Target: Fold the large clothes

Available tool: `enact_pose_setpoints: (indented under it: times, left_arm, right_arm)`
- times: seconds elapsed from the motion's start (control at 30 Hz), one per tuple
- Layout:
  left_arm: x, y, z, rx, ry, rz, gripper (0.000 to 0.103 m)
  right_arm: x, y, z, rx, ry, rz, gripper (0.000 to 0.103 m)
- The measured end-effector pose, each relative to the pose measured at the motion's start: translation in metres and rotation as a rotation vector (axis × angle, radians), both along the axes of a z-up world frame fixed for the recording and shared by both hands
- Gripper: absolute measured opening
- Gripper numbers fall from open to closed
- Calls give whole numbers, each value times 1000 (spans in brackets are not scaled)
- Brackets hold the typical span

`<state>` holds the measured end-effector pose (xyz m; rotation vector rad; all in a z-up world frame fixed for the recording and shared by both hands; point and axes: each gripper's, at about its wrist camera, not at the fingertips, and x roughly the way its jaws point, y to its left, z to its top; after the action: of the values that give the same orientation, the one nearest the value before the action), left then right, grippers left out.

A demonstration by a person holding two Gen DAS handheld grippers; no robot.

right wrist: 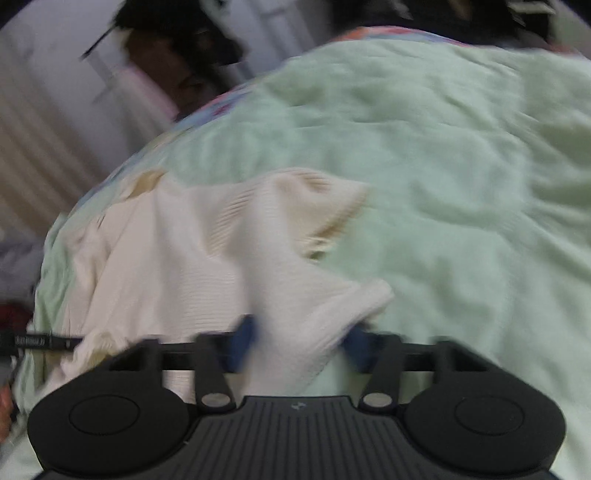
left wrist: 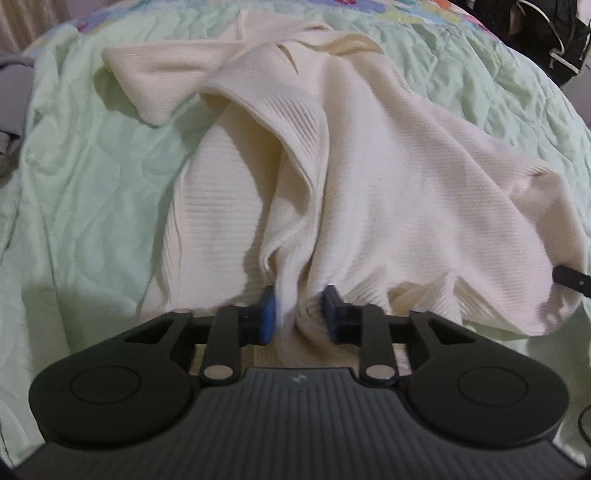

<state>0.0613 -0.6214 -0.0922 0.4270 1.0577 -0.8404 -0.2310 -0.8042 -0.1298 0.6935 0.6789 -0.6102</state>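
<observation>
Left wrist view: cream ribbed sweater (left wrist: 369, 177) lies spread and rumpled on a pale green quilt (left wrist: 92, 192), taking up the middle and the right side of the quilt. One sleeve (left wrist: 147, 81) sticks out from the sweater's far left part, flat on the quilt. A ribbed band (left wrist: 288, 122) folds diagonally across the sweater's middle, running down toward the near edge. Left gripper (left wrist: 300, 314) sits at the sweater's near edge, its blue pads (left wrist: 269, 314) clenched on a bunched, twisted wad of knit; fabric is drawn into pleats fanning away from the grip. A black gripper finger tip (left wrist: 570, 280) shows at the sweater's near right corner. Dark bags (left wrist: 546, 33) sit beyond the sweater, past the quilt's far right edge. A grey object (left wrist: 13, 99) is off the quilt's left side, too cut off to identify. Right wrist view, motion-blurred: sweater (right wrist: 177, 266) covers the near left part of the quilt (right wrist: 443, 166), with bare quilt to the sweater's right. Right gripper (right wrist: 299, 345) is at the sweater's near right corner, jaws grasping a fold of knit that passes between the blue pads (right wrist: 243, 343). A ribbed cuff (right wrist: 325, 199) lies on the sweater's far right side, edge turned up. Room past the quilt is too blurred to read.
</observation>
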Motion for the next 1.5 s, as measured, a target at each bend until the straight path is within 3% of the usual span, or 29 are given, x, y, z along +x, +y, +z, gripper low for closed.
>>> enact_pose_setpoints:
  times: [0.07, 0.1, 0.17, 0.2, 0.3, 0.37, 0.43, 0.5, 0.53, 0.6, 0.67, 0.7, 0.77, 0.83, 0.9, 1.07, 1.13, 1.17, 1.27, 1.33, 1.4, 1.43, 1.5]
  left_arm:
    - [-5, 7, 16, -26, -70, 29, 13]
    - [-8, 11, 23, -39, -104, 43, 0]
    - [-18, 29, 53, -56, -253, 83, 0]
    - [-22, 42, 67, -81, -281, 99, 0]
    - [-21, 83, 97, -199, -177, 130, 0]
    - [-19, 97, 101, -214, -126, 132, 2]
    - [-16, 100, 95, -190, -114, 128, 3]
    - [-13, 92, 86, -127, -121, 115, 14]
    - [-13, 85, 81, -103, -123, 103, 20]
    - [-12, 71, 71, -75, -123, 68, 53]
    - [-11, 58, 63, -59, -121, 38, 68]
    - [-10, 48, 59, -51, -117, 27, 70]
    - [-4, 32, 51, -50, -102, 6, 80]
    - [4, 10, 42, -59, -76, -19, 91]
    - [11, -15, 28, -51, -67, -49, 98]
    - [13, -69, -15, 97, -171, -96, 101]
    - [12, -74, -25, 96, -193, -104, 101]
    - [10, -69, -29, 56, -204, -93, 98]
    - [10, -46, -25, -39, -177, -77, 68]
    - [11, -31, -19, -80, -155, -87, 67]
    - [11, -26, -11, -88, -176, -128, 67]
    - [9, -25, -9, -86, -185, -139, 67]
    - [6, -23, -8, -80, -194, -159, 66]
  right_arm:
    - [8, 0, 13, -58, -10, 3, 10]
    - [7, 1, 25, -97, -28, -6, 10]
    - [-7, 6, 61, -169, -72, -25, 10]
    - [-14, 9, 79, -205, -94, -34, 10]
    - [-34, 22, 114, -239, -103, -22, 10]
    - [-49, 37, 127, -199, -27, 10, 11]
    - [-49, 42, 106, -76, 101, 87, 14]
    - [-50, 39, 68, 79, 194, 96, 22]
    - [-51, 39, 55, 98, 242, 70, 25]
    - [-58, 41, 54, 54, 273, 20, 35]
    - [-67, 43, 68, 24, 206, -23, 50]
    - [-72, 42, 77, 26, 142, -30, 56]
    - [-80, 35, 89, 32, 22, -45, 62]
    - [-86, 15, 99, 28, -96, -77, 63]
    - [-78, -2, 96, 18, -103, -69, 63]
    - [-14, -60, 42, 91, -12, -24, 62]
    - [6, -64, 24, 113, 18, -18, 35]
    - [15, -54, 20, 71, 24, 1, 9]
    - [48, 15, 36, -255, 99, 136, 8]
    - [62, 63, 46, -415, 135, 270, 8]
    - [74, 115, 52, -446, 149, 514, 15]
    - [75, 125, 56, -384, 125, 578, 19]
    - [70, 120, 65, -311, 80, 556, 29]
